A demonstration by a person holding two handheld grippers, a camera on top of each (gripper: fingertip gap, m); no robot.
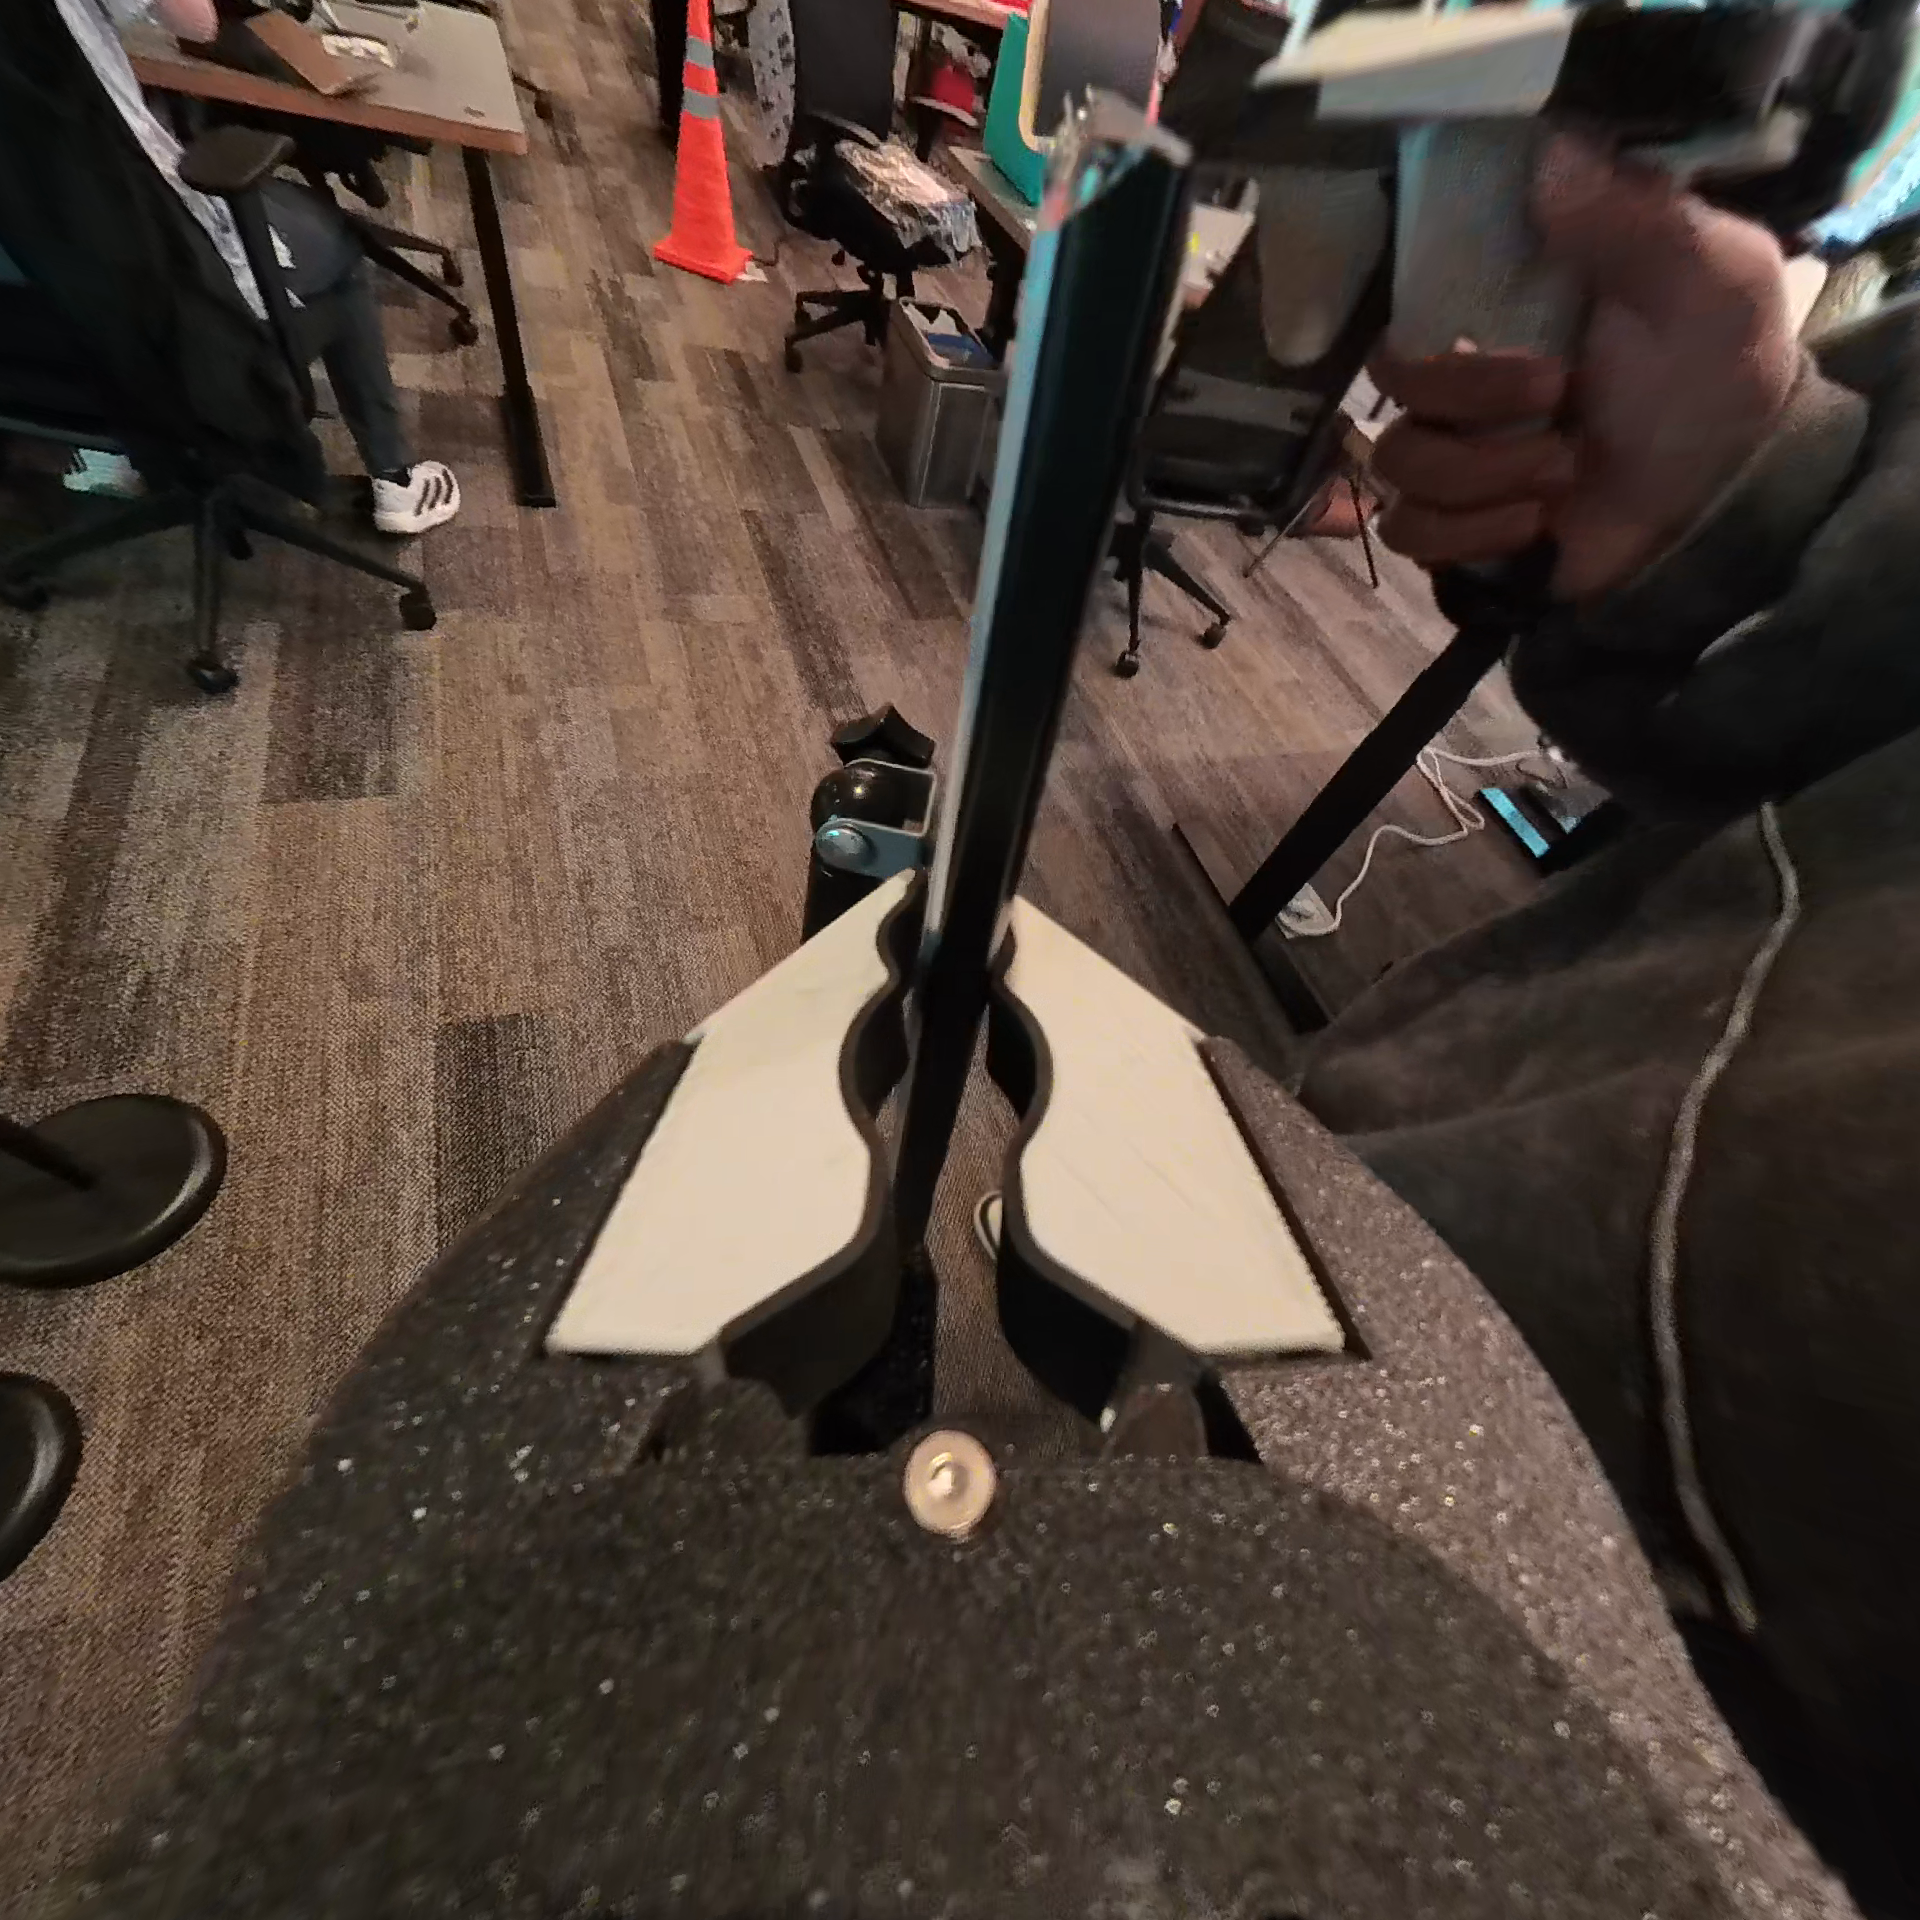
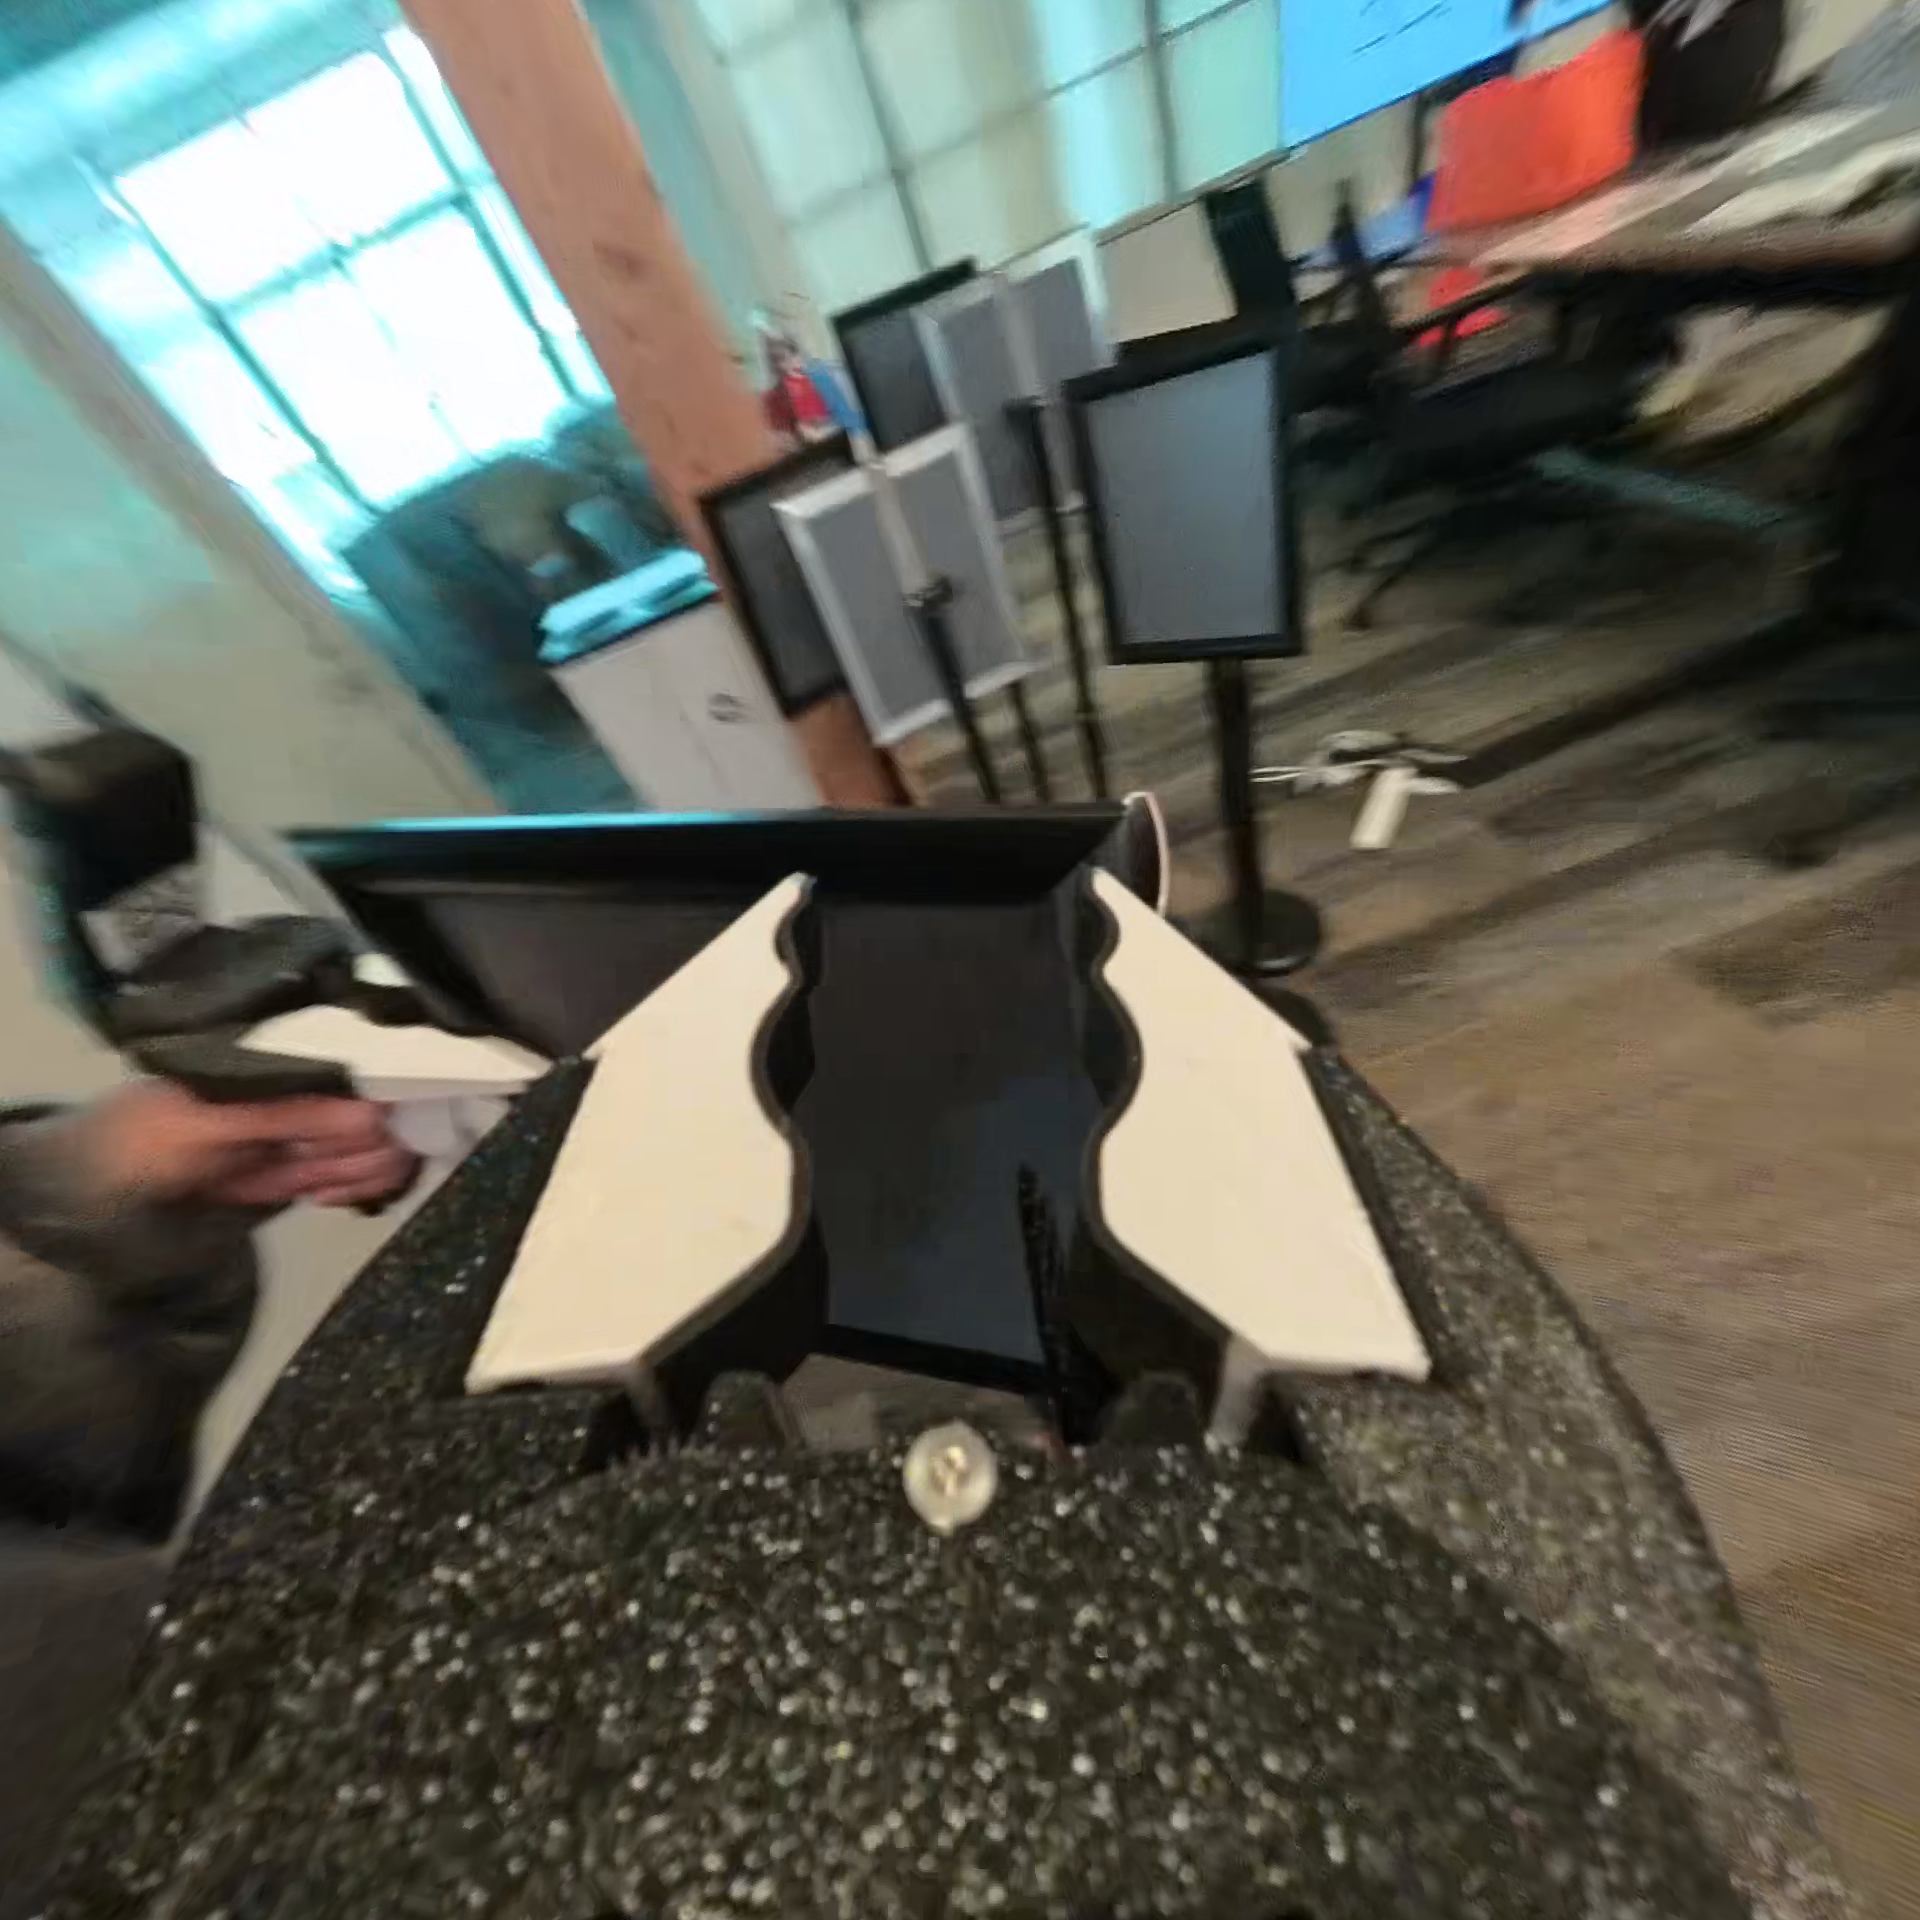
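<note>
My left gripper (image 1: 961, 914) is shut on the thin edge of a black sign frame (image 1: 1070, 468), which rises edge-on toward the top of the view. A black pole with a metal clamp (image 1: 873, 821) sits just behind the frame. My right gripper (image 1: 1434, 94), held by a hand (image 1: 1507, 468), is blurred near the frame's top end. In the right wrist view my right gripper (image 2: 951, 904) is open, its white fingers spread wide over the frame's dark face (image 2: 945, 1143). The frame's far edge (image 2: 675, 847) runs across beyond the fingertips. The left gripper (image 2: 395, 1060) shows at the left.
Carpeted office floor. An orange cone (image 1: 701, 156), a desk (image 1: 416, 94), office chairs (image 1: 239, 416) and a metal bin (image 1: 935, 416) stand ahead. Round black stand bases (image 1: 104, 1184) are at the left. Several framed sign stands (image 2: 1184, 520) and a white cabinet (image 2: 675, 707) stand by a wooden post.
</note>
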